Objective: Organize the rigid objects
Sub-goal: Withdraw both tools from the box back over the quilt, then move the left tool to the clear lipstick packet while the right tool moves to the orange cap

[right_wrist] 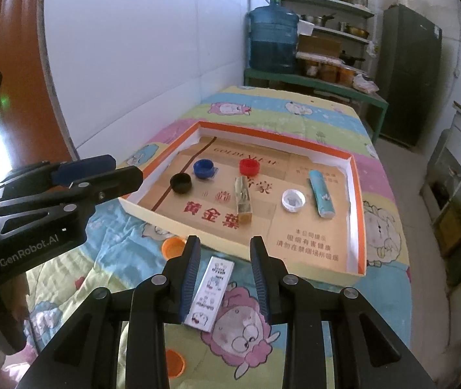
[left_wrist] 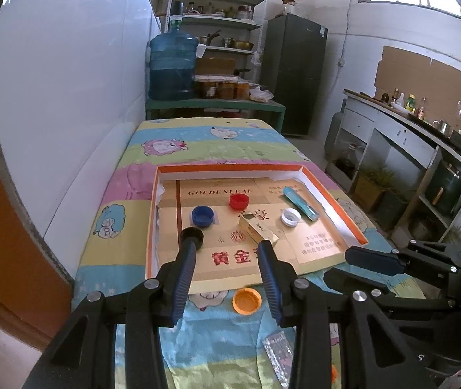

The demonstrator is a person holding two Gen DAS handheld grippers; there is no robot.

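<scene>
- The left gripper (left_wrist: 227,244) hangs above the near edge of the tray (left_wrist: 334,191). Its jaws stand partly apart and nothing is between them; they touch nothing.
- In the left wrist view, its left fingertip lies in front of the black cap (left_wrist: 192,236), but I cannot tell if it touches it.
- The right gripper (right_wrist: 225,243) hovers over the cloth (right_wrist: 295,110), just in front of the tray. Its jaws are also partly apart and empty.
- A white card (right_wrist: 209,291) lies flat on the cloth under the right gripper, between the two fingers as the camera sees it. The pads do not press on it.
- Inside the tray lie the black cap, a blue cap (left_wrist: 202,216), a red cap (left_wrist: 239,201), a white cap (left_wrist: 291,217), a gold box (left_wrist: 258,229) and a blue lighter (left_wrist: 300,202).
- The gold box is near the middle of the tray, between the blue cap and the white cap.
- The lighter lies at the right side of the tray, just beside the white cap.
- One orange cap (left_wrist: 246,300) rests on the cloth outside the tray, near its front edge, below the left gripper.
- A second orange cap (right_wrist: 174,363) lies on the cloth closer to the person, partly hidden by the right gripper.
</scene>
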